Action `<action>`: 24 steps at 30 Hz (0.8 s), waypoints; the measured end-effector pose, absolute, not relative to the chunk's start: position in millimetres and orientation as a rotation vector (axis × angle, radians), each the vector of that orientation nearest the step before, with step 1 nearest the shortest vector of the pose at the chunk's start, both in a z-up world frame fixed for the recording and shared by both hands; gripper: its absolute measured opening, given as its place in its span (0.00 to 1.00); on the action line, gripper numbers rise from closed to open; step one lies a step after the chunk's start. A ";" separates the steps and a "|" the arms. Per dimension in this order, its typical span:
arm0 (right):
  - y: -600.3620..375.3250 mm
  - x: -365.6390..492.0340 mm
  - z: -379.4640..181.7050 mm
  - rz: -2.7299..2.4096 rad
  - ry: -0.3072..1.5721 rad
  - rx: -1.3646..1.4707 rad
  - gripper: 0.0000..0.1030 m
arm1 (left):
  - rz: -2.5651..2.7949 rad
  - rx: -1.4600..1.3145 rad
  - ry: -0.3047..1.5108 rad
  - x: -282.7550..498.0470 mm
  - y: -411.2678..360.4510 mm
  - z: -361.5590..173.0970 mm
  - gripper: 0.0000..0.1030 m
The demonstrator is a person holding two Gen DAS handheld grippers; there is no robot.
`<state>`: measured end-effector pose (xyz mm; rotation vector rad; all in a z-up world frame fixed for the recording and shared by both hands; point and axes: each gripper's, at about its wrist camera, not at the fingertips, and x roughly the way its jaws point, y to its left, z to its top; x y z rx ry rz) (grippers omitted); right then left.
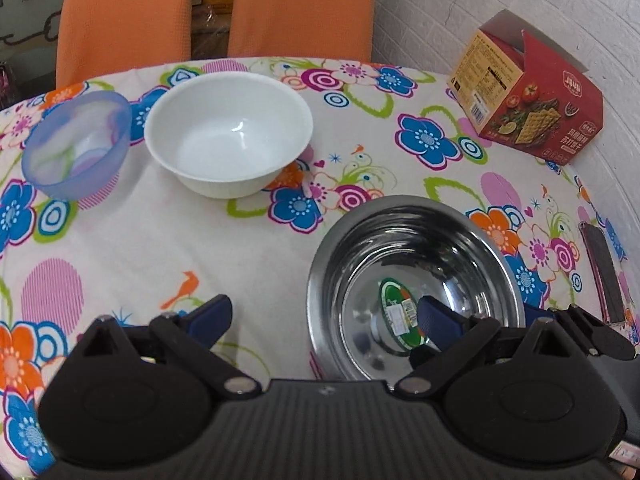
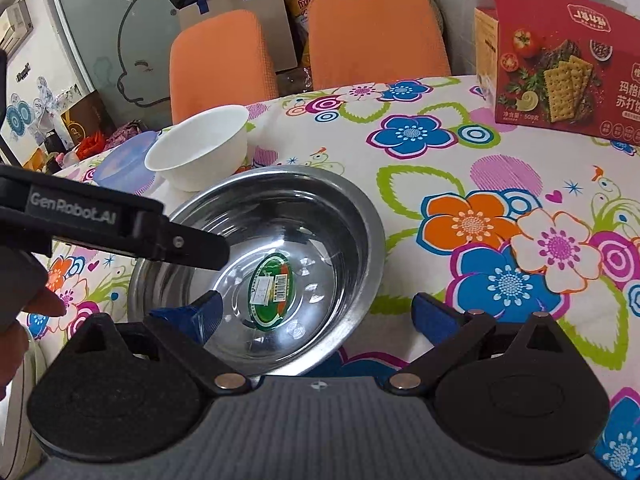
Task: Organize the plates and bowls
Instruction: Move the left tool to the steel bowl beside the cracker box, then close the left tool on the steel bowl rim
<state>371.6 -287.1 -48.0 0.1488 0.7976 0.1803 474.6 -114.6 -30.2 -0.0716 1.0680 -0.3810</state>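
A steel bowl point(image 1: 416, 248) with a green sticker inside sits on the flowered tablecloth point(image 1: 140, 248), nearest to me. My left gripper point(image 1: 322, 316) is open across the bowl's left rim, one finger inside and one outside. My right gripper point(image 2: 320, 310) is open across the near right rim of the steel bowl point(image 2: 320, 216) in the same way. A white bowl point(image 1: 228, 132) stands further back, with a translucent blue bowl point(image 1: 76, 144) to its left, both empty. In the right wrist view the white bowl point(image 2: 200, 152) partly hides the blue bowl point(image 2: 124, 160).
A red cracker box point(image 1: 532, 100) stands at the back right by the wall, also in the right wrist view as the cracker box point(image 2: 560, 64). A dark flat object point(image 1: 600, 268) lies at the right table edge. Two orange chairs point(image 1: 300, 8) stand behind the table. A hand point(image 2: 24, 304) holds the left gripper.
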 end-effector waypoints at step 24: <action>-249.2 369.5 -53.4 0.213 0.754 0.042 0.86 | -0.432 0.142 1.018 462.5 -143.2 -38.5 0.26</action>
